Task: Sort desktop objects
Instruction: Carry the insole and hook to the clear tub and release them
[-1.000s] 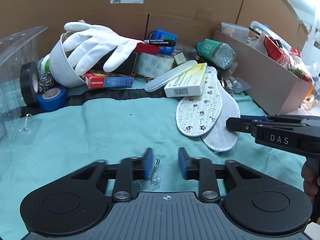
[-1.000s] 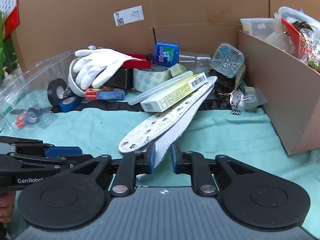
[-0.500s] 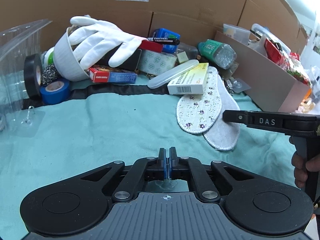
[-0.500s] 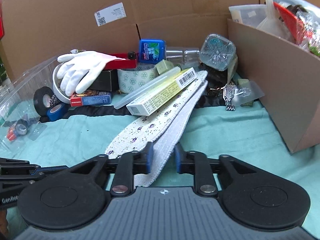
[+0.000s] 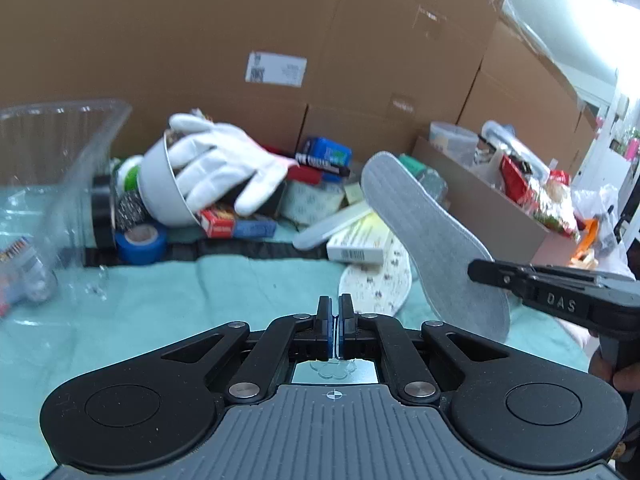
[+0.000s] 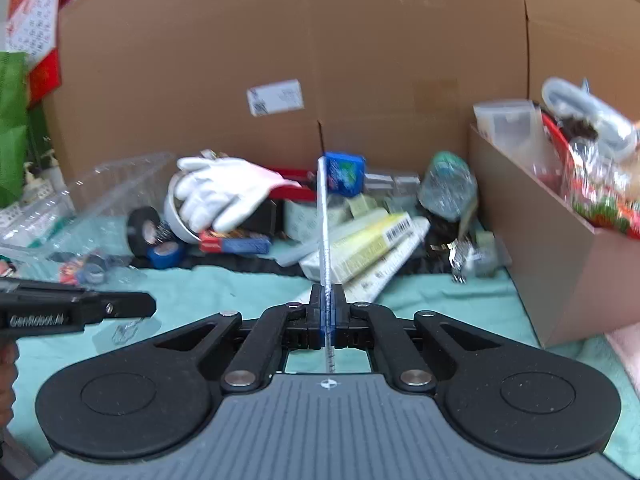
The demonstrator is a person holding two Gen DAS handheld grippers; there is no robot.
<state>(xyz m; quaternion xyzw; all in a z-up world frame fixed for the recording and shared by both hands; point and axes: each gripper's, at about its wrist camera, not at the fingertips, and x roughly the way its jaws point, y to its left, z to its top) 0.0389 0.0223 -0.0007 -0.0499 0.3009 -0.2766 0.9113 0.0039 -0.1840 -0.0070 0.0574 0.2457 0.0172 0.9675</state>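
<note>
My left gripper (image 5: 335, 312) is shut on a small clear plastic hook (image 5: 334, 368) and holds it above the teal cloth (image 5: 208, 300). My right gripper (image 6: 327, 305) is shut on a grey insole (image 5: 432, 240), lifted off the cloth; in the right wrist view the insole (image 6: 323, 220) shows edge-on. A second, flowered insole (image 5: 380, 284) lies on the cloth under a yellow-white box (image 5: 362, 242). A pile at the back holds a white glove (image 5: 228, 168) on a white bowl (image 5: 158, 188), blue tape (image 5: 140, 242) and black tape (image 5: 100, 216).
A clear plastic bin (image 5: 44, 168) stands at the left. An open cardboard box (image 6: 536, 232) full of items stands at the right. Cardboard walls (image 5: 240, 40) close the back. A green-capped bottle (image 6: 448, 184) and a blue box (image 6: 344, 174) lie in the pile.
My right gripper shut on the grey insole and lifted it, tilted upward. My left gripper, shut on the clear hook, rose off the cloth.
</note>
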